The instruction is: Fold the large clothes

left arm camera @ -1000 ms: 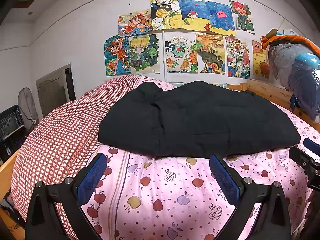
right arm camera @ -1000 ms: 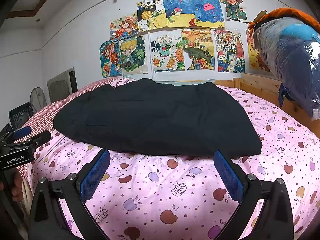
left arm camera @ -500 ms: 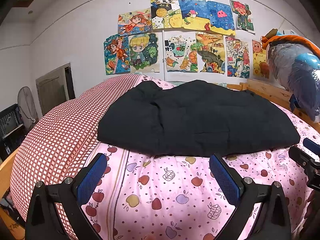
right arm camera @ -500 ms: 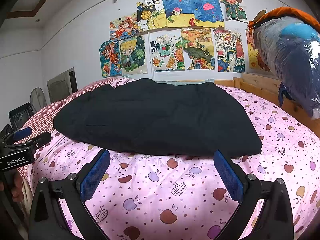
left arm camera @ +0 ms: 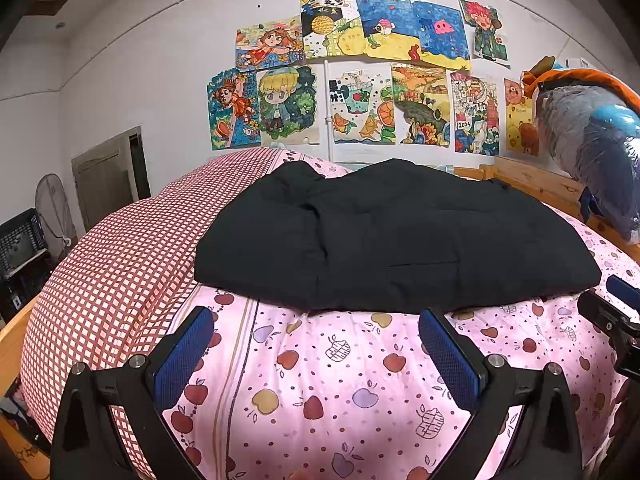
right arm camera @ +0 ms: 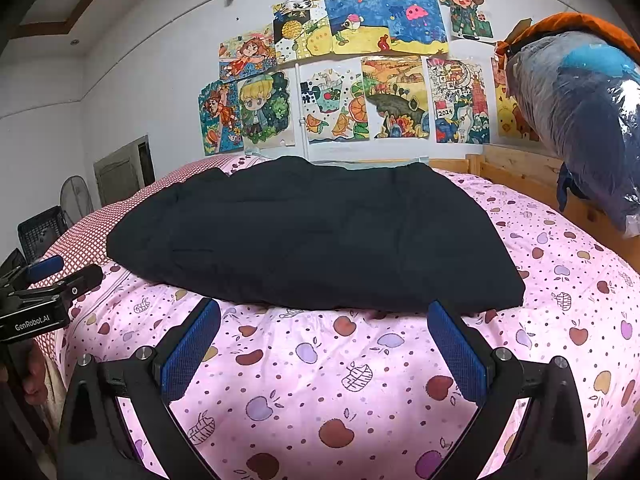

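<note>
A large black garment [left arm camera: 392,236] lies folded flat on a bed with a pink fruit-print sheet [left arm camera: 320,380]; it also shows in the right wrist view [right arm camera: 320,236]. My left gripper [left arm camera: 316,322] is open and empty, hovering just short of the garment's near edge. My right gripper [right arm camera: 324,316] is open and empty, also just in front of the near edge. Each gripper shows at the edge of the other's view.
A red-checked cover [left arm camera: 112,272] lies left of the garment. A wooden bed rail [right arm camera: 516,176] and a plastic-wrapped bundle [right arm camera: 584,120] stand at the right. Drawings [left arm camera: 360,76] hang on the wall. A fan [left arm camera: 52,208] and black crate [left arm camera: 20,240] are at the left.
The left view has shifted very slightly; the garment and both grippers stay about where they were.
</note>
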